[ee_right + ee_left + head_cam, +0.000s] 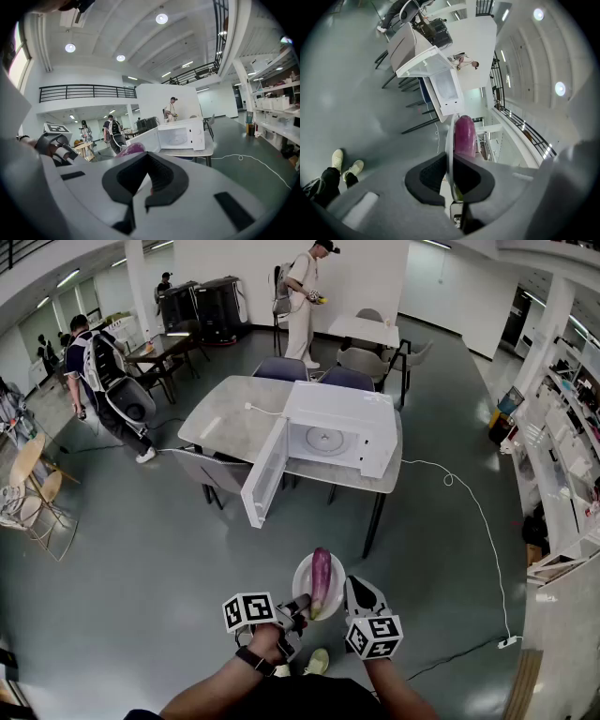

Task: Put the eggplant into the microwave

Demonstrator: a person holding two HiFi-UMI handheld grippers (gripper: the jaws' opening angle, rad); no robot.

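Large open indoor hall with a grey floor and a mezzanine railing, in use as a test space. Noted: a microwave on a surface, chairs, stocked shelving, and a person wearing a backpack rig.

Left gripper tipped slightly down, jaws clamped on white round plate rim. Right gripper alongside, jaws drawn together.
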